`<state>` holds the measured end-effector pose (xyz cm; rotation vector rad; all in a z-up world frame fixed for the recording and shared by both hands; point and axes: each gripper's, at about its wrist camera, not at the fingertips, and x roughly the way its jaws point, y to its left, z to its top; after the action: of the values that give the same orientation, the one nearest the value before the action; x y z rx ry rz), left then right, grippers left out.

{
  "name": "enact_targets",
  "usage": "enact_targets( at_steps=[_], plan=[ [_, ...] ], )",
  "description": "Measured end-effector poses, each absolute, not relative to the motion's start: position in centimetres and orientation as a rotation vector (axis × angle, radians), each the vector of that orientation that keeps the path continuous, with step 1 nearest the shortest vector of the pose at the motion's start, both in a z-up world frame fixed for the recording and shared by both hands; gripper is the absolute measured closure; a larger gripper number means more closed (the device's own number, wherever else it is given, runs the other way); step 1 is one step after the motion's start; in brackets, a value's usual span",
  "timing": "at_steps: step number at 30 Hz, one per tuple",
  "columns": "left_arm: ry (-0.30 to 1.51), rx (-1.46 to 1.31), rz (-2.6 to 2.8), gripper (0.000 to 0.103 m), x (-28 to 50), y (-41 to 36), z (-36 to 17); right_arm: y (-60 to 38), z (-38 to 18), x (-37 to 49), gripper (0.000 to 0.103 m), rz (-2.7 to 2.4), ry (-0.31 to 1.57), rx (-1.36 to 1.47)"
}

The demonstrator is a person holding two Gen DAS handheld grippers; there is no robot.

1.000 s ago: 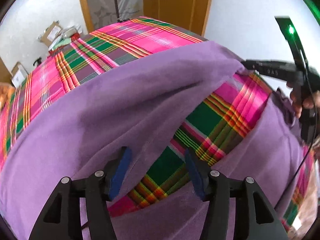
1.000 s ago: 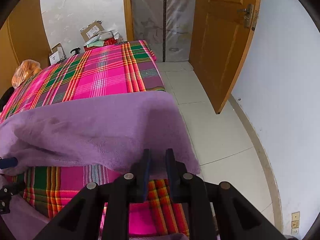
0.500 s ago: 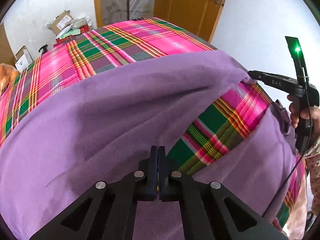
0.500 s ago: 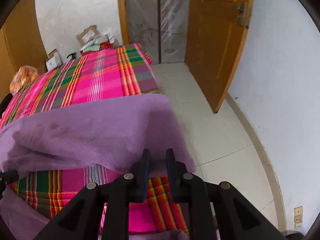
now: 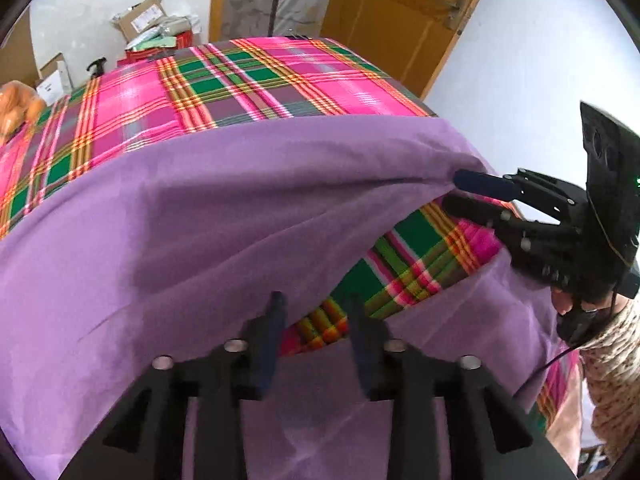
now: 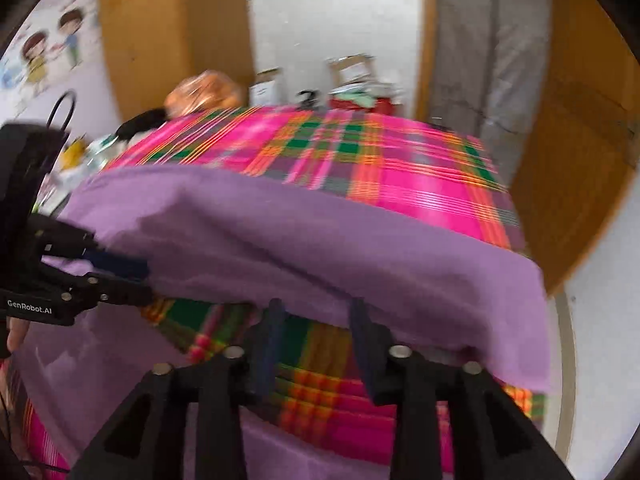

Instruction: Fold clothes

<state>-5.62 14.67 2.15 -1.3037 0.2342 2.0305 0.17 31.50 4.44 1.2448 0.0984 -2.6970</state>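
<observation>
A purple garment (image 5: pixel 208 232) lies across a bed with a pink and green plaid cover (image 5: pixel 248 92). Its far part is folded towards me over the near part, and a strip of plaid shows in between. My left gripper (image 5: pixel 316 312) hovers at the folded edge with its jaws opening. Only plaid and the cloth's hem lie between its fingers, unpressed. In the right wrist view the garment (image 6: pixel 320 248) sags ahead of my right gripper (image 6: pixel 316 312), whose jaws are opening just below the hem. Each camera catches the other tool: the right gripper (image 5: pixel 454 190) at the fold's right corner, the left gripper (image 6: pixel 146 280) at its left end.
A wooden door (image 5: pixel 400 20) and cardboard boxes (image 5: pixel 140 20) stand beyond the bed's far end. An orange bag (image 6: pixel 204 88) sits at the bed's far left corner. A person's hand in a patterned sleeve (image 5: pixel 612 360) holds the right tool. The bed's right edge drops to the floor.
The left jaws went from wide to fully shut and now stand apart again. The right jaws, nearly shut at the garment's corner, have spread. The right view swung left and rolled.
</observation>
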Motion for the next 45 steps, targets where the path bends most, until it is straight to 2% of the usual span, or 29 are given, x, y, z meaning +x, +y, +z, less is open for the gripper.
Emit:
enact_targets(
  at_steps=[8,10,11,14,15,23,29,31,37,40,42,45],
  plan=[
    [0.174,-1.365,2.024,0.069,-6.5,13.7,1.3,27.5,2.0,-1.9,0.063,-2.615,0.359,1.295],
    [0.157,-1.371,2.025,0.069,-6.6,13.5,1.2,27.4,1.8,-2.2,0.063,-2.614,0.359,1.301],
    [0.152,-1.373,2.022,0.069,-6.6,13.4,1.3,27.4,1.8,-2.4,0.066,-2.615,0.339,1.302],
    [0.142,-1.379,2.014,0.069,-6.7,13.2,1.3,27.3,1.9,-2.1,0.094,-2.624,0.342,1.307],
    [0.136,-1.381,2.011,0.069,-6.8,13.2,1.3,27.2,2.0,-2.0,0.1,-2.621,0.342,1.307],
    [0.037,-1.392,1.991,0.069,-6.4,11.9,2.2,26.6,4.9,0.9,0.101,-2.56,0.279,1.24],
    [-0.003,-1.369,2.0,0.069,-6.3,11.4,3.5,26.4,3.1,1.2,0.101,-2.502,0.274,1.355],
    [0.001,-1.373,2.005,0.069,-6.5,11.5,3.7,27.1,3.1,1.1,0.1,-2.484,0.168,1.362],
    [0.009,-1.411,2.02,0.069,-7.2,11.2,3.0,29.2,4.3,2.5,0.097,-2.515,0.08,1.357],
    [-0.004,-1.424,2.016,0.069,-7.0,10.6,2.8,32.5,5.8,5.0,0.095,-2.656,-0.042,1.315],
    [-0.004,-1.417,2.012,0.069,-6.8,10.3,2.9,35.3,6.5,7.4,0.088,-2.788,-0.155,1.303],
    [-0.005,-1.401,2.017,0.069,-6.2,9.5,3.3,39.9,7.1,12.5,0.083,-3.015,-0.356,1.273]
  ],
)
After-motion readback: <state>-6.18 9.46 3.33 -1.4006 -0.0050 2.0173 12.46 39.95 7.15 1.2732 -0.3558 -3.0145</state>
